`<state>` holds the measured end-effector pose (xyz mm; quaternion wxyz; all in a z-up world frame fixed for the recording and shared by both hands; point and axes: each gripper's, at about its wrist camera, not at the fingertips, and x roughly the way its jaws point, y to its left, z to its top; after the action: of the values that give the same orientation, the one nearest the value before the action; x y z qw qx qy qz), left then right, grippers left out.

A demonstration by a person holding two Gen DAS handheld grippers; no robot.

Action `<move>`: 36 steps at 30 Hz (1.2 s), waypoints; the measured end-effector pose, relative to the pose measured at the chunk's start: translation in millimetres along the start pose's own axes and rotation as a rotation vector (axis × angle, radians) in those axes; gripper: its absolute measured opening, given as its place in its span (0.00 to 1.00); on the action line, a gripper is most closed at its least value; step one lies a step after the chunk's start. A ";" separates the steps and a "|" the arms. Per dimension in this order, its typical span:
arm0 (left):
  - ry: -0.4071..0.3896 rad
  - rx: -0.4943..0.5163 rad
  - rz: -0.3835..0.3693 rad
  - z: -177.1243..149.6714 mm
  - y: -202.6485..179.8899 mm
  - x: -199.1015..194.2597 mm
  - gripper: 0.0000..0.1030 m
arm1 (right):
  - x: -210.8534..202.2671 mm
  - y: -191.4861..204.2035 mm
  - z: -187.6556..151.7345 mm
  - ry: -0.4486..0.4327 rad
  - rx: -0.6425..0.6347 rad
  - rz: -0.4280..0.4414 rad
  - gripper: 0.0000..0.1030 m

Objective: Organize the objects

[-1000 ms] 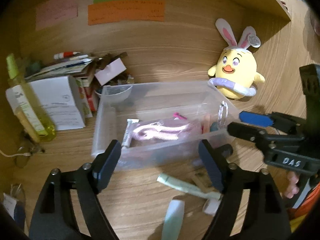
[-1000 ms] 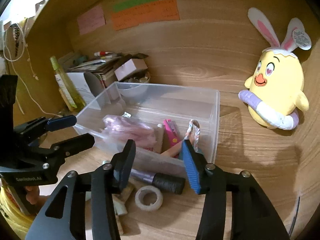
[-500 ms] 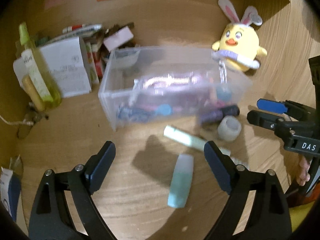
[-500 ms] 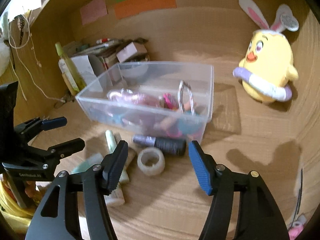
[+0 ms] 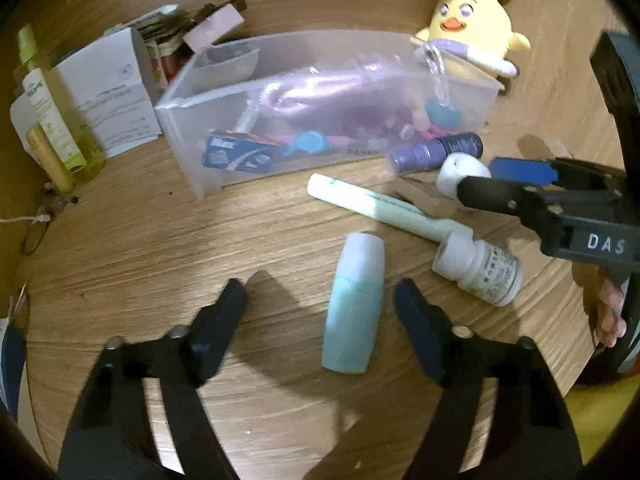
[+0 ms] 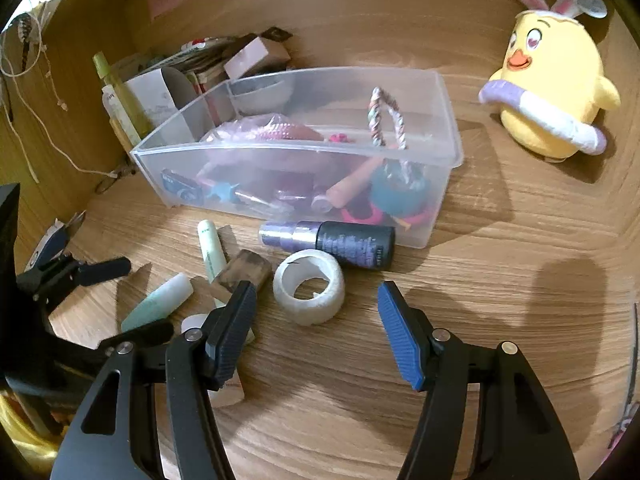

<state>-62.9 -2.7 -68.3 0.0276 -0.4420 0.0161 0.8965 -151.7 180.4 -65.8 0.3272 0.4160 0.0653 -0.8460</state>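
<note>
Both units pulled back from clear bin [image 6: 436, 120] — left hand-held gripper [image 5: 320, 300] wide above teal tube [image 5: 354, 308]; right hand-held gripper [image 6: 316, 320] wide, tape roll [image 6: 308, 286] between fingers on counter [image 6: 500, 280].

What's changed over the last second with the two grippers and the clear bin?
Both grippers pulled back from the clear bin: the left gripper now hangs over the teal tube, the right gripper over the tape roll. Both stay open and empty; the bin's contents look unchanged.
</note>
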 end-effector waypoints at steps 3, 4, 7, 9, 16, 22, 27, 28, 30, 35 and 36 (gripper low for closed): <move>-0.010 -0.005 -0.005 0.1 0.4 -0.5 0.58 | 2.7 4.7 1.7 0.003 -0.006 0.005 0.56; -0.015 -0.005 -0.005 0.1 0.7 -0.9 0.54 | 3.0 6.4 2.4 0.002 -0.011 0.005 0.50; -0.025 -0.012 -0.005 -0.5 3.5 -3.1 0.36 | 6.2 9.9 2.5 0.013 -0.030 0.008 0.34; -0.024 -0.026 -0.019 2.3 6.1 -2.9 0.24 | 6.1 11.0 1.8 0.012 -0.036 0.011 0.34; -0.052 -0.060 -0.044 13.2 8.9 -7.0 0.24 | -8.1 9.4 3.0 -0.022 -0.025 0.035 0.34; -0.130 -0.094 -0.056 31.4 13.4 -26.1 0.24 | -30.4 2.3 6.0 -0.077 0.000 0.040 0.34; -0.200 -0.110 -0.050 50.6 19.2 -42.0 0.24 | -41.7 -2.0 13.2 -0.109 0.019 0.047 0.34; -0.215 -0.112 -0.048 54.7 21.1 -45.3 0.24 | -43.5 -2.3 14.6 -0.114 0.020 0.046 0.34; -0.249 -0.119 -0.041 63.8 24.6 -52.5 0.24 | -48.2 -3.7 18.7 -0.130 0.023 0.043 0.34; -0.294 -0.113 -0.022 83.4 32.6 -57.7 0.24 | -59.6 -6.2 33.1 -0.183 0.025 0.038 0.34; -0.294 -0.114 -0.020 87.6 34.9 -56.1 0.24 | -61.4 -6.8 35.7 -0.192 0.028 0.040 0.34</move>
<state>-100.3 -34.9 29.7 0.0135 -0.3070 -0.0435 0.9506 -152.5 202.6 1.9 0.3428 0.3389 0.0138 -0.8761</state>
